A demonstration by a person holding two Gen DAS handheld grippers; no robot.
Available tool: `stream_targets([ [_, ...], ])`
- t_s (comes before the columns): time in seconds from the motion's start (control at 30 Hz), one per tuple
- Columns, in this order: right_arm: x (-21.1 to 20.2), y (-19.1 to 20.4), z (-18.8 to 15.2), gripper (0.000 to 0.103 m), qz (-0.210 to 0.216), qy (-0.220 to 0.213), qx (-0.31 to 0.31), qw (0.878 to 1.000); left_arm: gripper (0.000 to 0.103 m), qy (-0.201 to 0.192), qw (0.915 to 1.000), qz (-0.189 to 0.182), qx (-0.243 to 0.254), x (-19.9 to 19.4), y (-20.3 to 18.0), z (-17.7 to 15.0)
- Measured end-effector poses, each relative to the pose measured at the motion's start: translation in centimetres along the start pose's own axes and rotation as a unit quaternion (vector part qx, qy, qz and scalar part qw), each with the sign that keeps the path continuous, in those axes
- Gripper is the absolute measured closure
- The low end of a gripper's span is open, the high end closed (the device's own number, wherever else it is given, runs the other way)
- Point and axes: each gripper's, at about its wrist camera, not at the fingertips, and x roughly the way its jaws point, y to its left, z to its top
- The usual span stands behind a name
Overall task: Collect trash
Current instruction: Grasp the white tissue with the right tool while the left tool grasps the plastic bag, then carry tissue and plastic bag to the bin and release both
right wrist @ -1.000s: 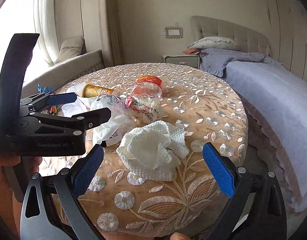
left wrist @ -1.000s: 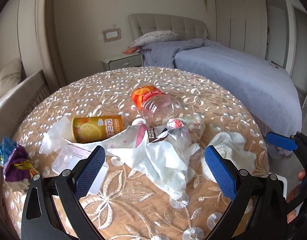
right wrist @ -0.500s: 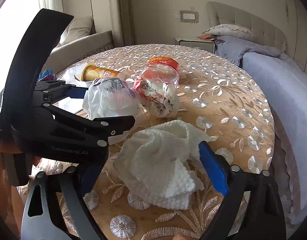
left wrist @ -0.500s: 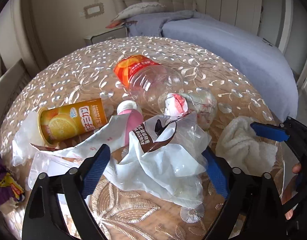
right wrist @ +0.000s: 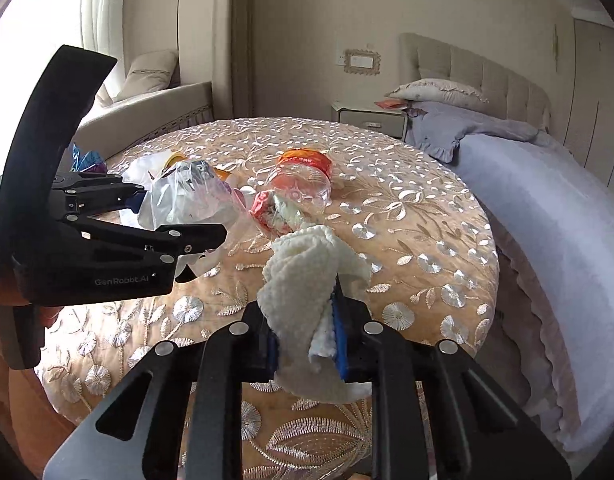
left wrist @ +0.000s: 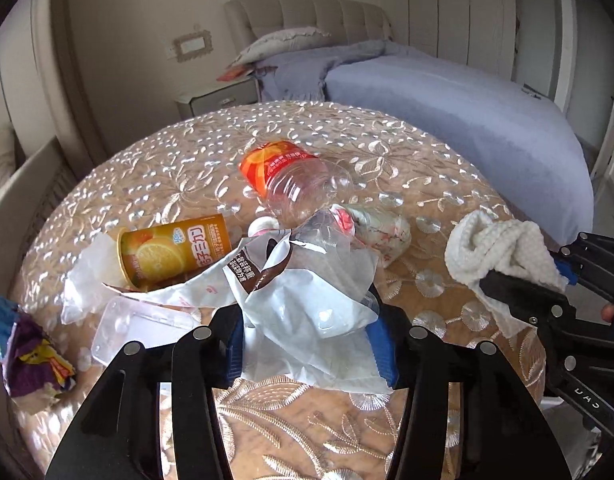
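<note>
Left claw (left wrist: 309, 344) closing around crumpled plastic bag (left wrist: 307, 304); right claw (right wrist: 307, 344) clamps white tissue (right wrist: 303, 280), pads half hidden.

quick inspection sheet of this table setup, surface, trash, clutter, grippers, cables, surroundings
surface: round table, embroidered cloth.
job's things: white tissue wad; crumpled plastic bag; clear bottle and orange cup, both lying down; clear lid; purple wrapper at the edge.
clutter: nothing seen.
grippers: right gripper shut on the wad; left gripper closing, bag between its jaws.
cables: nothing seen.
surroundings: bed, nightstand, sofa.
</note>
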Motion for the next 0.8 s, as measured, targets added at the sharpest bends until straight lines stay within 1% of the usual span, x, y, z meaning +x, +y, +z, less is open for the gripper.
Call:
stream_targets([
  [0.27,-4.9,0.4,-0.2,0.081,-0.016,-0.042,-0.015,0.999,0.053,-0.038,0.9991,0.005,0.017,-4.6,-2.3,-0.3],
  [0.47,-8.9,-0.7,-1.1,0.081,-0.031,-0.067,-0.006,0.997,0.053,-0.066,0.9973,-0.003,0.034,-7.5,-5.2,-0.6],
  [0.63,-11.8,-2.1,-2.9,0.081,-0.056,-0.077,0.008,0.995,0.053,-0.087,0.9941,-0.025,0.060,-8.7,-9.2,-0.7],
  [0.8,-14.1,-4.6,-5.5,0.081,-0.089,-0.072,0.036,0.993,0.053,-0.089,0.9895,-0.059,0.097,-8.4,-14.3,-1.3],
])
